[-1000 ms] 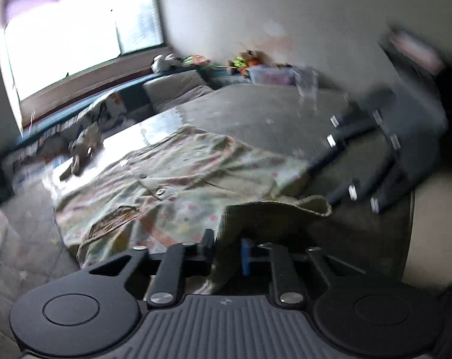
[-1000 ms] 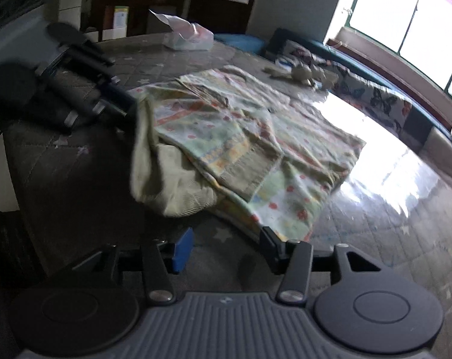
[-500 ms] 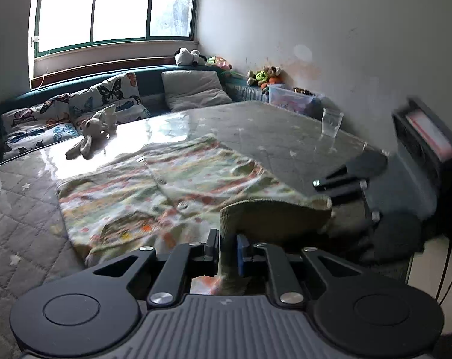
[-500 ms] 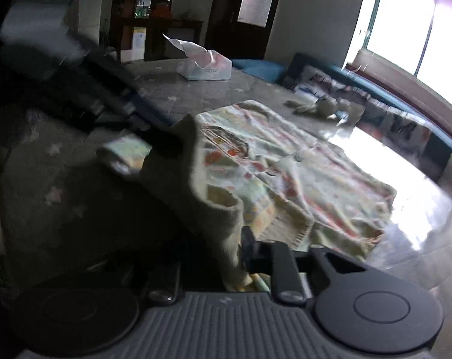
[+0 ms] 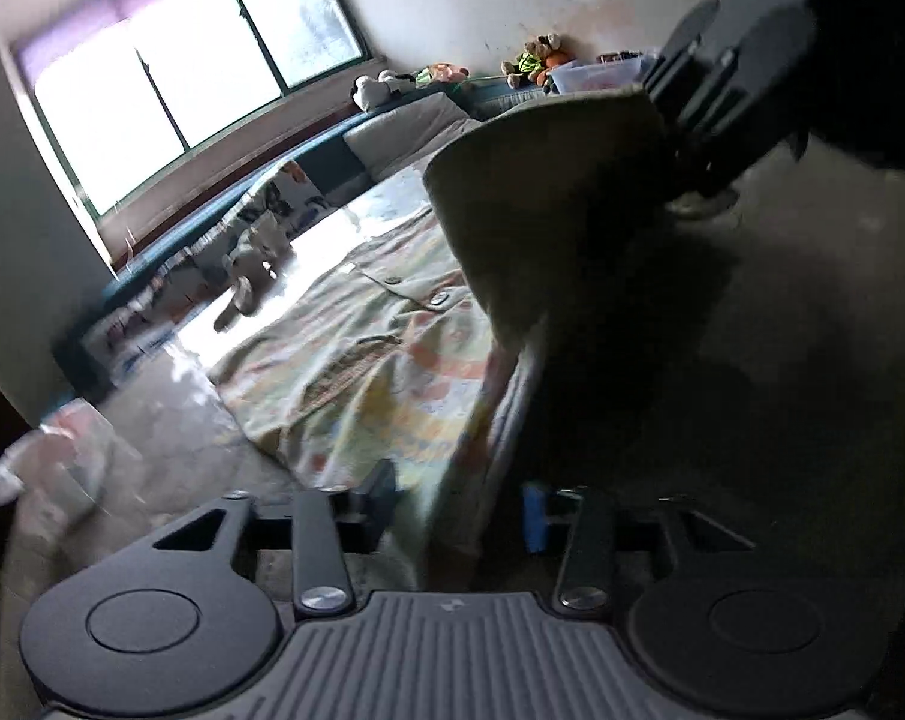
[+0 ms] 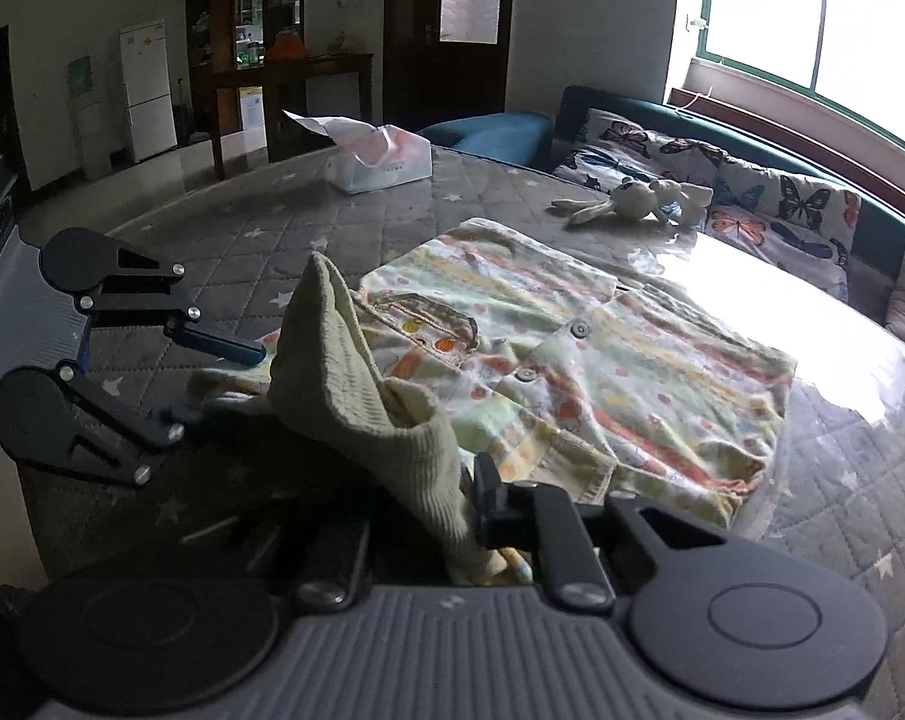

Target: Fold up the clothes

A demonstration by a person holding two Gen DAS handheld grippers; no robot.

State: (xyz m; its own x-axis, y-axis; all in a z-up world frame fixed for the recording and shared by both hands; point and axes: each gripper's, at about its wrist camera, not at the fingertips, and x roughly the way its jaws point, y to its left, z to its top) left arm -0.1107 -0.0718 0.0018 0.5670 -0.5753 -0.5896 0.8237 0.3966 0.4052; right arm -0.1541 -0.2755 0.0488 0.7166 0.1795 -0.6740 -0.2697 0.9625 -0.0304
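On the quilted grey table (image 6: 260,246) lies one patterned shirt (image 6: 602,372), two buttons showing; its ribbed hem (image 6: 356,396) is lifted at the near edge; the right gripper (image 6: 434,510) is clenched on that hem; the left gripper (image 5: 461,501) has let go, fingers spread; one toy rabbit (image 6: 632,201) and one white bag (image 6: 380,159) sit well apart.

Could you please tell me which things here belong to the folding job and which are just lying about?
For the job:
printed shirt
ribbed hem
left claw
right claw

Lying about:
toy rabbit
plastic bag
butterfly cushions
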